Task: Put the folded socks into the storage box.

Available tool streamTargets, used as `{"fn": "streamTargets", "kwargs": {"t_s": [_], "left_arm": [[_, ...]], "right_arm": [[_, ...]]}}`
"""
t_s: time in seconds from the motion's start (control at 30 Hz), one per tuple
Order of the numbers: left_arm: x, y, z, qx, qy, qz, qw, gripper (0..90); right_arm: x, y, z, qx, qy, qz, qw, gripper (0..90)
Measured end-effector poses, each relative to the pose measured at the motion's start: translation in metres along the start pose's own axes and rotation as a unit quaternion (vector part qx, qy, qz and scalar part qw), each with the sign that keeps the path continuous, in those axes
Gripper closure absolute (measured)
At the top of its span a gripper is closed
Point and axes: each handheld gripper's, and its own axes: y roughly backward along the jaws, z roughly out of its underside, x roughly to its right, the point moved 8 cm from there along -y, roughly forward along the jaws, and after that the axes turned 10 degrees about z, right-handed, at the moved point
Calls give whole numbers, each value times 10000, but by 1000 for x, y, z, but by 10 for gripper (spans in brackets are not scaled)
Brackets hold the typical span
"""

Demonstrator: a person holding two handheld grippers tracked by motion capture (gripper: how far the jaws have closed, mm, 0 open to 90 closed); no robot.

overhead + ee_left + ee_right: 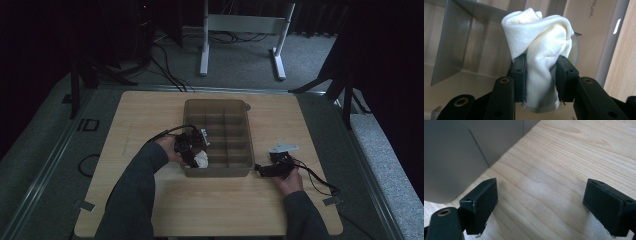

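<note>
White rolled cloth [541, 42], soft and bunched at the top, is clamped between the black jaws of the left gripper [541, 75] over the near left corner of a grey plastic divided tray [247, 131], above its compartments. That tray sits on the light wooden desk [145, 112]. Just outside the tray's near right corner, the right gripper [544, 207] is low over bare wood with its jaws spread wide, gripping nothing, held by the person's right hand [288, 181].
</note>
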Motion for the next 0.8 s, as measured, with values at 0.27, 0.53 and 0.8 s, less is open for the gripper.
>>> {"fn": "streamTargets", "kwargs": {"t_s": [0.27, 0.53, 0.8], "left_arm": [[2, 6, 1, 60, 95, -26, 9999, 568], [2, 21, 5, 340, 194, -117, 9992, 477], [5, 27, 5, 480, 194, -127, 9986, 412]], "right_arm": [[0, 0, 0, 1, 1, -1, 10000, 121], [0, 0, 0, 5, 7, 2, 10000, 121], [0, 0, 0, 6, 7, 1, 10000, 121]]}}
